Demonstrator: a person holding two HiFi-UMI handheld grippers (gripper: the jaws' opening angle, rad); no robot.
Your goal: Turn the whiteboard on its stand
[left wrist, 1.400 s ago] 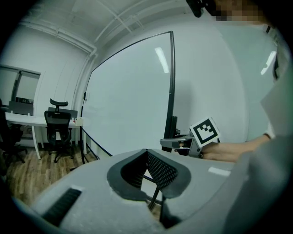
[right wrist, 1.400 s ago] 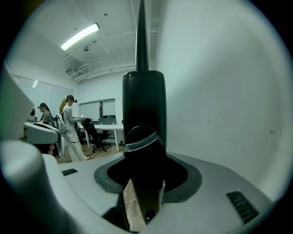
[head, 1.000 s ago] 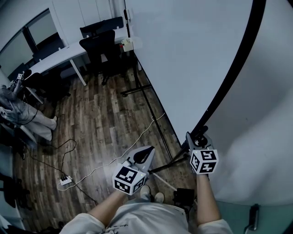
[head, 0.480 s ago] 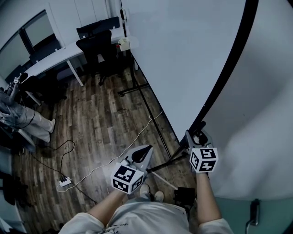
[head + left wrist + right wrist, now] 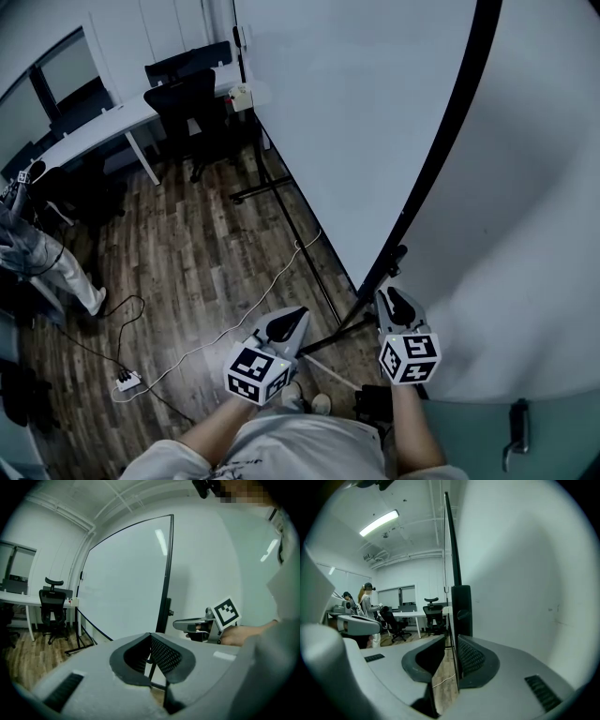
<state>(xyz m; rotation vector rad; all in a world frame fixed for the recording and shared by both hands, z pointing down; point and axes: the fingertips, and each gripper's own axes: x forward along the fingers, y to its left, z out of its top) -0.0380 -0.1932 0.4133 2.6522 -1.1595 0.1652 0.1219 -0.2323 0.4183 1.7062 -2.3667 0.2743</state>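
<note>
The big whiteboard [image 5: 356, 122] stands upright on its black floor stand [image 5: 323, 342], with its black side frame [image 5: 441, 150] running down to a clamp knob [image 5: 398, 253]. My right gripper [image 5: 389, 298] is at the bottom of that frame. In the right gripper view the frame's edge [image 5: 454, 564] stands between the jaws of the right gripper [image 5: 451, 641], which are closing. The right pad [image 5: 471, 658] is near it, and a gap shows on the left side. My left gripper [image 5: 295, 314] hangs to the left, off the board, shut on nothing [image 5: 151, 637].
A white wall [image 5: 525, 234] lies close behind the board's right side, with a door handle [image 5: 514, 441] low down. A white cable [image 5: 253, 300] and power strip [image 5: 127, 380] lie on the wooden floor. A desk [image 5: 112, 117], office chairs [image 5: 192, 103] and a person [image 5: 37, 253] are at the left.
The right gripper has slid slightly down and left along the board's black edge. The left gripper has barely moved. The head view has shifted a little.
</note>
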